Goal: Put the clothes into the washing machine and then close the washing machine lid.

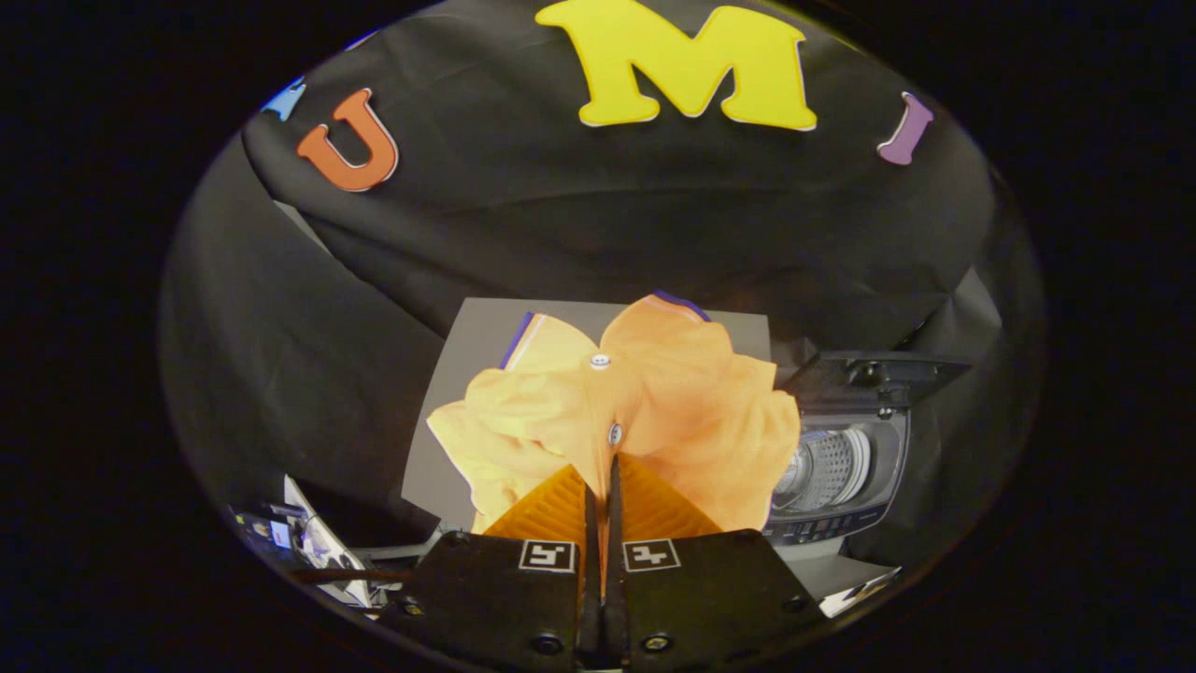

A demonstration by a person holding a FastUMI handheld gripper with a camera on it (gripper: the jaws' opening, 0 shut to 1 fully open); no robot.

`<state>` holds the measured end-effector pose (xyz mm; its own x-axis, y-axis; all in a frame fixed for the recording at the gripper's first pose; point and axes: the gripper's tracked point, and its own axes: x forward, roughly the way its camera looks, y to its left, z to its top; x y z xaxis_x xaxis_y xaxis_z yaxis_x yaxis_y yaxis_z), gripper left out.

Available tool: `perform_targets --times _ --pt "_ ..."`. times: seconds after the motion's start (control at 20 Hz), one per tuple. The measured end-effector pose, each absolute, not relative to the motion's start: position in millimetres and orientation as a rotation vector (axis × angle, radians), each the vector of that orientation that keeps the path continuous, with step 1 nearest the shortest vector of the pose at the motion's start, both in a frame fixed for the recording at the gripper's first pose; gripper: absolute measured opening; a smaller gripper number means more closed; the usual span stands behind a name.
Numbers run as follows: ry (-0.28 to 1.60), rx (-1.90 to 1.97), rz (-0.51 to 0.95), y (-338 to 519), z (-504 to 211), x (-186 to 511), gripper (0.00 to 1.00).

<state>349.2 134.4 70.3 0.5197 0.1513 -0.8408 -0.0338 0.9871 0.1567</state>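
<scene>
The hand-held gripper (603,472) is closed tight on the orange shirt (645,411). Both fingers pinch a fold of the cloth near its row of little white buttons. The shirt bunches up and puffs out on both sides of the fingers. It looks lifted off the grey bench (448,439) behind it, but I cannot tell if some of it hangs down and touches.

The washing machine (841,467) is the thing to steer by. The shirt is just beside the machine, on the side away from its raised lid (869,374). The lid stands open, and the shiny round drum (827,467) shows inside.

The job now seems to be carrying the shirt over to the machine. To do it well, keep the fingers squeezed so the cloth cannot slip out. Lift the shirt high enough that its hanging parts pass over the rim of the machine and do not catch. Move until the shirt is right above the drum, clear of the lid. Then lower it into the drum before letting go, so no part flops over the edge. The lid is not shut yet.
</scene>
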Motion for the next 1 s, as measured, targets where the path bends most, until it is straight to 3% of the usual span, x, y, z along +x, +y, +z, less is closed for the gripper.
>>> perform_targets --times 0.55,1.0 --pt "0.939 0.276 -0.052 22 89 290 0.06" --pt "0.888 0.290 -0.068 -84 99 283 0.06"
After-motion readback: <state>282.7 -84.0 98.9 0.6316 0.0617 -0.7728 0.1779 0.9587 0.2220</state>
